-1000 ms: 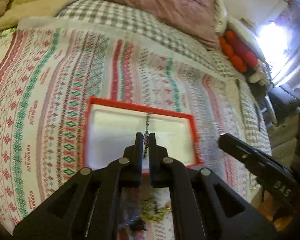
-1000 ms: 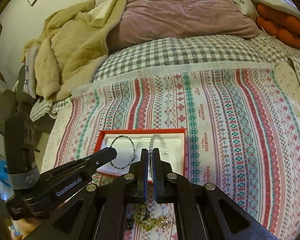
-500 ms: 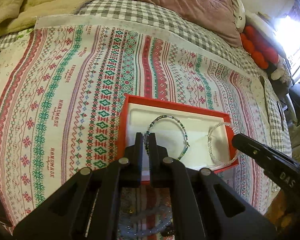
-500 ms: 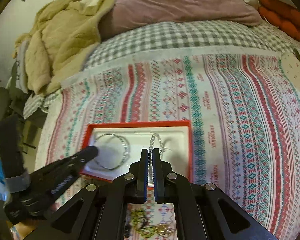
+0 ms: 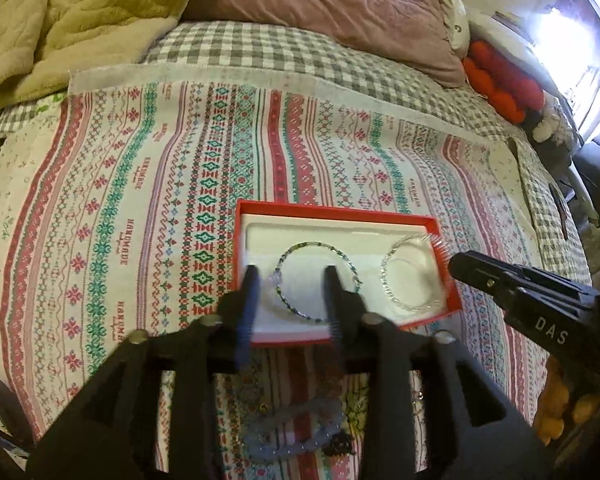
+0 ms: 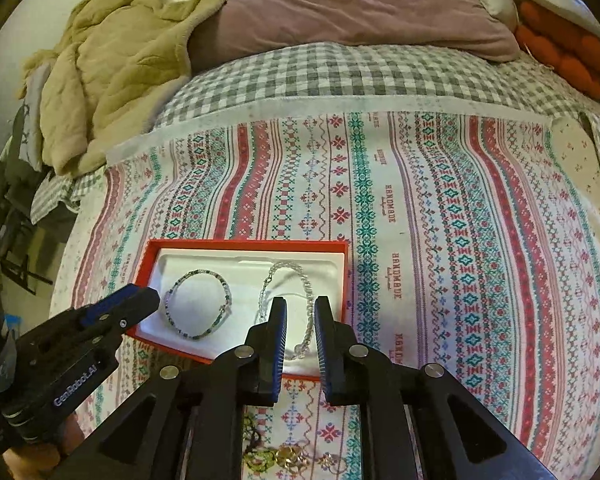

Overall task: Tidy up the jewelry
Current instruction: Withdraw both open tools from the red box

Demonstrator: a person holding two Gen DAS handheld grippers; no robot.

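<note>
A red box point(image 5: 336, 213) with a white liner lies on the patterned cloth; it also shows in the right wrist view point(image 6: 244, 245). Inside lie a dark green beaded bracelet point(image 5: 318, 280) point(image 6: 199, 304) and a clear crystal bracelet point(image 5: 411, 272) point(image 6: 296, 300). My left gripper point(image 5: 290, 276) is open and empty over the green bracelet. My right gripper point(image 6: 300, 310) is open and empty over the crystal bracelet. More loose jewelry point(image 5: 296, 432) point(image 6: 288, 456) lies on the cloth near me, partly hidden by the gripper bodies.
The striped "handmade" cloth point(image 6: 440, 220) covers a checked bedspread point(image 6: 340, 76). A mauve pillow point(image 6: 360, 4) and a beige quilt point(image 6: 112, 72) lie at the far side. Orange cushions point(image 6: 560, 52) sit far right. The bed's edge runs at left.
Both grippers opened and let go: the green bracelet and the crystal bracelet now lie flat in the red box. Both grippers drew back slightly.
</note>
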